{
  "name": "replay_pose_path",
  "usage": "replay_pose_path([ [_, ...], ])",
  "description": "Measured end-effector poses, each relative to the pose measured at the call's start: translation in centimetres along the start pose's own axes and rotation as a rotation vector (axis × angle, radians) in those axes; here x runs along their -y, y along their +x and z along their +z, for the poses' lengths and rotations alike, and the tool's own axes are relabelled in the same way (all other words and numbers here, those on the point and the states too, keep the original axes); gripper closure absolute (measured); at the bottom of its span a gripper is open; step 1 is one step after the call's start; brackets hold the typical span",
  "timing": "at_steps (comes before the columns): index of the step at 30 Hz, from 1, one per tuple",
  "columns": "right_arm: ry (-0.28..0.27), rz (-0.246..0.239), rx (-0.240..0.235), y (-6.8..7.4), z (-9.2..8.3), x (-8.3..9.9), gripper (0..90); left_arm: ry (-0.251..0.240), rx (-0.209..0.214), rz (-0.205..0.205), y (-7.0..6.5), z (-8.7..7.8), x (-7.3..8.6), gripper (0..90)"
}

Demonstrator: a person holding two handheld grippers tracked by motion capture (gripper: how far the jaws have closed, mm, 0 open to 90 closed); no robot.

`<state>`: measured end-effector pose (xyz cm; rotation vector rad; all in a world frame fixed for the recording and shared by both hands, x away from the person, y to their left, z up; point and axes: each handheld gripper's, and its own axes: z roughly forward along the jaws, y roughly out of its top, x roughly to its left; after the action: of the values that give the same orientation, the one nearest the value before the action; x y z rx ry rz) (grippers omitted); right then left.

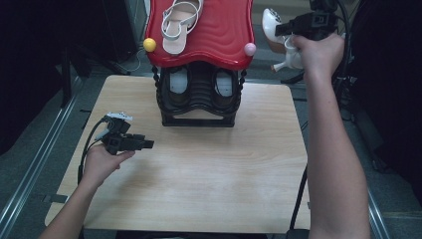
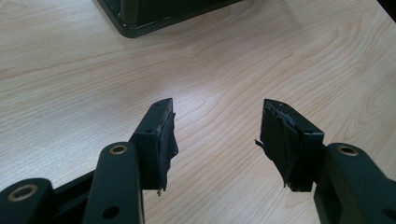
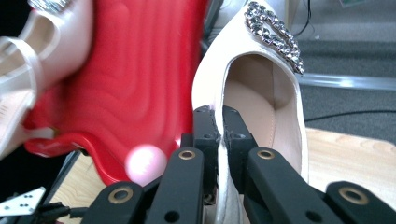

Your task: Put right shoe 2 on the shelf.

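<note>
Fingers [image 3: 233,135] of the right gripper [image 1: 287,29] are clenched on the side wall of a white high-heeled shoe [image 3: 261,93], one finger inside the opening and one outside, with the thin upper pinched between them. The shoe hangs in the air at the right of the red rack top [image 1: 224,35], beside its pink knob [image 1: 250,49], heel pointing down and clear of the desk [image 1: 209,169]. A matching white sandal [image 1: 179,25] already lies on the red surface. The left gripper [image 1: 147,144] hovers over the desk near its left side, its fingers [image 2: 159,140] released and holding nothing. Judging from its build, the shoe is light and fairly stiff, but its glossy upper is probably slippery and the wall flexes under pressure. The rim near mid-length is a sound grip point; the jewelled buckle [image 3: 275,35] at the toe should be avoided. Hung from one wall, the shoe may pivot, so it should be set down slowly.
</note>
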<state>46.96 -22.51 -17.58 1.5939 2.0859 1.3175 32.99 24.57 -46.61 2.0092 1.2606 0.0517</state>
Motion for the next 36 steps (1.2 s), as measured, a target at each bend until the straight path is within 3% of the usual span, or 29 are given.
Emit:
replay_pose_path([
  [9, -0.039, -0.053, 0.002, 3.4, -0.7, -3.0, 88.5, 0.001, 0.005, -0.003, 0.0, 0.0, 0.0, 45.3],
  [18, -0.035, -0.103, -0.018, 7.0, 1.2, -4.9, 88.5, 0.004, 0.005, 0.004, 0.0, 0.0, 0.0, 45.3],
  [22, -0.037, -0.120, -0.035, 8.1, 2.2, -5.2, 88.5, 0.007, 0.004, 0.007, 0.0, 0.1, 0.0, 45.3],
  [36, -0.052, -0.206, 0.012, 10.3, 5.4, -4.2, 88.4, 0.011, 0.004, 0.015, -0.1, 0.3, 0.0, 45.4],
])
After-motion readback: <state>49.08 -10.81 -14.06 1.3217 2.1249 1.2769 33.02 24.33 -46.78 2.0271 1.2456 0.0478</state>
